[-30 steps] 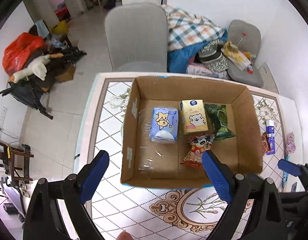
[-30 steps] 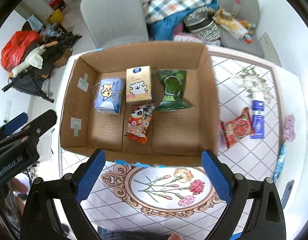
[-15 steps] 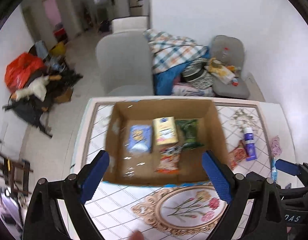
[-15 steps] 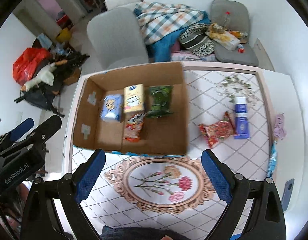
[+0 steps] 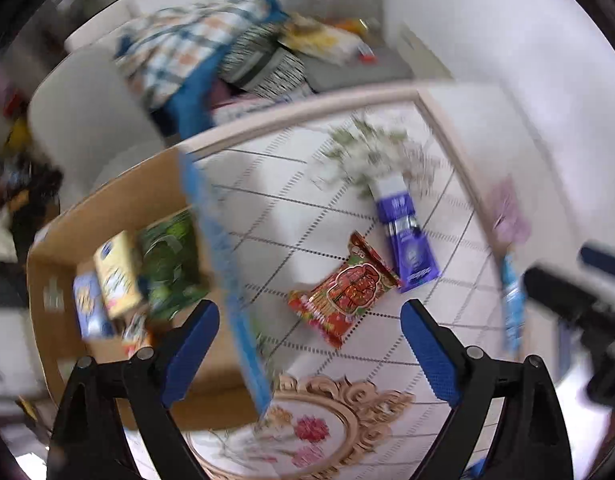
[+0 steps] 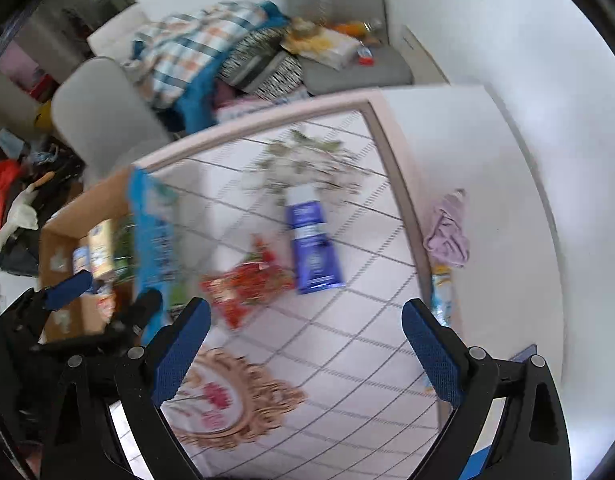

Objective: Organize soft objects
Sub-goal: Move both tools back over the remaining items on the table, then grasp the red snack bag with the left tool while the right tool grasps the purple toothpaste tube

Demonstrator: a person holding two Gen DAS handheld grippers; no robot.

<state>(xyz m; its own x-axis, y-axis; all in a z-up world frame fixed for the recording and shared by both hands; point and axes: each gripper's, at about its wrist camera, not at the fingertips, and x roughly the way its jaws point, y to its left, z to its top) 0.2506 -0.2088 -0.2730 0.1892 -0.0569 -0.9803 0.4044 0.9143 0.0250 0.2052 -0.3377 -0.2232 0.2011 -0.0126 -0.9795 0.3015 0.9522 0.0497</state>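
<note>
Both views have swung from the brown cardboard box [image 5: 119, 280] to the worktop [image 5: 291, 208], where the red crinkly snack packet [image 5: 343, 290] lies slantwise just ahead of the empty left claw [image 5: 309, 344], its jaws slightly closing, while the right claw [image 6: 305, 344] is spread and empty.

Cardboard box [image 5: 119, 204] matt brown; red snack packet [image 5: 343, 292] and blue tube [image 5: 405, 236] glossy plastic; worktop [image 5: 307, 208] smooth tiled print; left hand-held gripper [image 5: 309, 354] pads blue, dimpled, arms black plastic; lilac cloth [image 6: 447, 228] soft, crumpled
</note>
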